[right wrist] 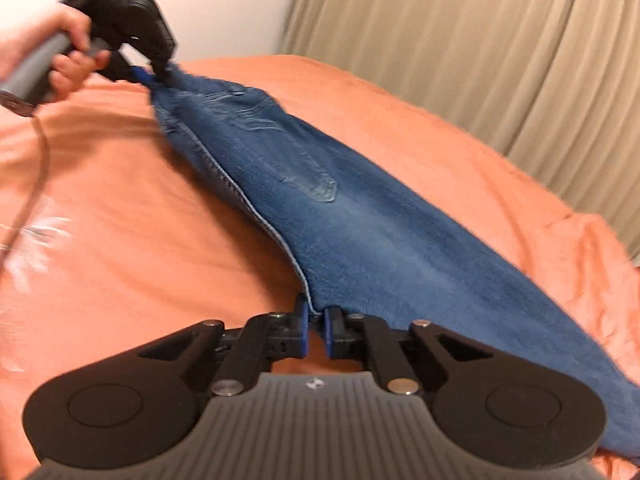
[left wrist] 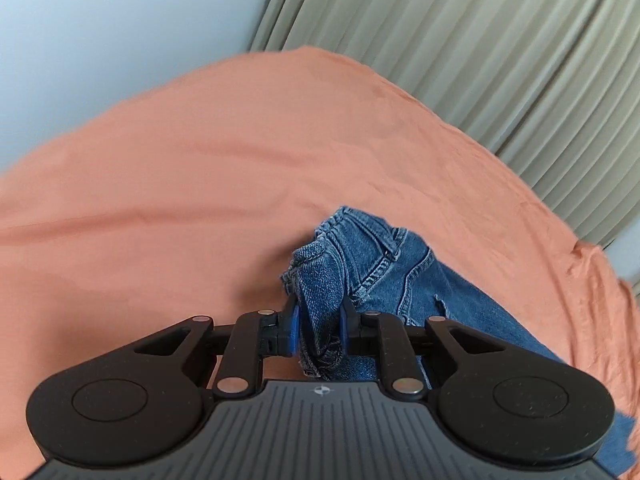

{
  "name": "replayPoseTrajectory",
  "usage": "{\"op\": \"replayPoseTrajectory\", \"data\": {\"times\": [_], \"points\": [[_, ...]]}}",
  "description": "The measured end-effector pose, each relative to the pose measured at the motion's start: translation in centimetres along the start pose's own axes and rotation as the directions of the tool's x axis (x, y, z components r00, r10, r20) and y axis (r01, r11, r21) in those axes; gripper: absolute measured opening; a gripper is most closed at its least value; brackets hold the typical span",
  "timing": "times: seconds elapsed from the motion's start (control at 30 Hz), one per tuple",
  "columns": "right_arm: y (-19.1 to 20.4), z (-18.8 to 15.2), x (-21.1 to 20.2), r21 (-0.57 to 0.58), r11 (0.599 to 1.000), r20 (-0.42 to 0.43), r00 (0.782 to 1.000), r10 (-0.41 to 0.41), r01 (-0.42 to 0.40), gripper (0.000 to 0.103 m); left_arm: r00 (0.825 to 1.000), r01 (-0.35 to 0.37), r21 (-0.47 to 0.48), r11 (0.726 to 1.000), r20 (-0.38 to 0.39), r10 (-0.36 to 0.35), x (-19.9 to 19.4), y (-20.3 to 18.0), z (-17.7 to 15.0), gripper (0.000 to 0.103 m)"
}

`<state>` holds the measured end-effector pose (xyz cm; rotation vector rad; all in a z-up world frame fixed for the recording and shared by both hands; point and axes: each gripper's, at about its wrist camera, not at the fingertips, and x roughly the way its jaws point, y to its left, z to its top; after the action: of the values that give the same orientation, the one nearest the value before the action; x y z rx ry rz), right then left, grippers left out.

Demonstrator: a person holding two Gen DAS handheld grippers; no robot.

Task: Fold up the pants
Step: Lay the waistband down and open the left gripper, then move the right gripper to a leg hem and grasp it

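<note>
Right wrist view: blue jeans point(right wrist: 360, 216) stretched long over an orange bed sheet point(right wrist: 120, 208), held at both ends. Right gripper point(right wrist: 316, 322) pinching the near edge of the denim, fingers point(right wrist: 303, 320) almost closed on a thin edge of fabric. Left gripper point(right wrist: 150, 74) far at the other end, gripping a bunch of the cloth, with the person's left hand point(right wrist: 68, 56) around its handle. Middle part of the jeans lying on the bed or just above it; cannot tell exactly, because of motion blur.

Left wrist view: left gripper point(left wrist: 318, 324) closed on a thick bundle of denim, fingers point(left wrist: 294, 322) pressed against it from both sides. Waist part with seams and a pocket visible just past the fingers, so probably the waistband end here and the leg end at the right gripper. Beige curtain point(left wrist: 480, 60) and pale wall point(left wrist: 100, 32) behind the bed.

Judgement of progress: jeans narrow like one leg width, so probably already folded lengthwise, one leg over the other. No cross fold seen yet. Remaining, most likely: laying the strip flat, then bringing one end over to the other, perhaps once more after that, and smoothing. Roughly the early-middle part of the task.
</note>
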<state>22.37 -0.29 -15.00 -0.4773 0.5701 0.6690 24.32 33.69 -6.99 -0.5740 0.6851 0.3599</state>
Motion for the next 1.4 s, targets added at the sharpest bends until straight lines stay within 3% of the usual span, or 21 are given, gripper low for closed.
{"op": "replayPoseTrajectory", "data": {"times": [0.03,0.2,0.3,0.47,0.57,0.63,0.73,0.8,0.9,0.93,0.97,1.0,1.03,1.1,1.27,1.37,1.4], "points": [[-0.2,0.3,-1.0,0.037,0.997,-0.009,0.997,0.075,-0.074,0.002,1.000,-0.016,0.017,1.000,-0.005,0.016,-0.5,0.1,0.4,0.020],[0.5,0.1,0.3,0.129,0.978,-0.067,0.982,0.175,-0.166,0.002,0.992,-0.108,0.121,0.987,-0.052,0.115,-0.4,1.7,-0.1,0.021],[0.2,-1.9,3.4,0.292,0.939,-0.143,0.963,0.231,-0.182,0.002,0.982,-0.149,0.116,0.982,-0.096,0.160,1.3,2.7,-1.4,0.021],[-1.1,-2.5,3.7,0.375,0.908,-0.144,0.956,0.256,-0.187,0.004,0.968,-0.153,0.149,0.977,-0.178,0.179,3.0,2.6,-1.5,0.026],[-1.9,-2.6,2.9,0.396,0.897,-0.148,0.951,0.272,-0.195,0.013,0.956,-0.163,0.200,0.966,-0.209,0.204,2.5,1.9,-0.7,0.045],[-2.5,-3.2,2.0,0.421,0.884,-0.139,0.948,0.286,-0.205,0.022,0.954,-0.176,0.226,0.958,-0.199,0.223,1.5,1.7,-0.2,0.058],[-4.0,-4.3,0.6,0.456,0.871,-0.128,0.955,0.268,-0.183,0.025,0.959,-0.196,0.263,0.945,-0.151,0.241,-0.9,0.7,0.2,0.058],[-6.0,-4.5,-1.2,0.514,0.847,-0.117,0.968,0.224,-0.134,0.036,0.962,-0.217,0.269,0.939,-0.106,0.253,-2.4,-0.3,0.1,0.058],[-8.4,-5.3,-2.5,0.561,0.820,-0.108,0.973,0.204,-0.110,0.040,0.971,-0.197,0.278,0.940,-0.079,0.227,-4.4,-2.2,0.4,0.059],[-11.5,-6.2,-3.8,0.620,0.782,-0.121,0.978,0.171,-0.061,0.041,0.975,-0.176,0.285,0.942,-0.081,0.207,-4.9,-3.1,0.4,0.059],[-11.5,-6.2,-3.8,0.620,0.782,-0.121,0.978,0.171,-0.061,0.041,0.979,-0.153,0.295,0.943,-0.085,0.185,-5.4,-4.2,0.3,0.059],[-14.6,-7.5,-5.3,0.673,0.740,-0.125,0.983,0.138,-0.018,0.042,0.983,-0.127,0.307,0.943,-0.089,0.162,-5.7,-5.5,0.0,0.059],[-14.6,-7.5,-5.3,0.673,0.740,-0.125,0.983,0.138,-0.018,0.043,0.986,-0.101,0.325,0.940,-0.094,0.138,-6.0,-6.8,-0.3,0.059],[-18.2,-9.1,-7.1,0.728,0.684,-0.131,0.989,0.073,0.046,0.044,0.989,-0.052,0.369,0.928,-0.109,0.098,-6.0,-9.6,-1.1,0.059],[-26.8,-13.1,-11.3,0.817,0.547,-0.167,0.983,-0.080,0.183,0.044,0.989,0.029,0.523,0.852,-0.137,0.050,-4.5,-16.6,-5.2,0.059],[-32.0,-15.6,-13.7,0.851,0.466,-0.202,0.970,-0.136,0.243,0.044,0.985,0.046,0.548,0.835,-0.163,0.053,-2.6,-19.8,-7.0,0.059],[-35.5,-17.3,-15.5,0.874,0.411,-0.200,0.963,-0.181,0.259,0.044,0.983,0.059,0.549,0.834,-0.175,0.046,-1.7,-20.7,-7.4,0.059]]}}
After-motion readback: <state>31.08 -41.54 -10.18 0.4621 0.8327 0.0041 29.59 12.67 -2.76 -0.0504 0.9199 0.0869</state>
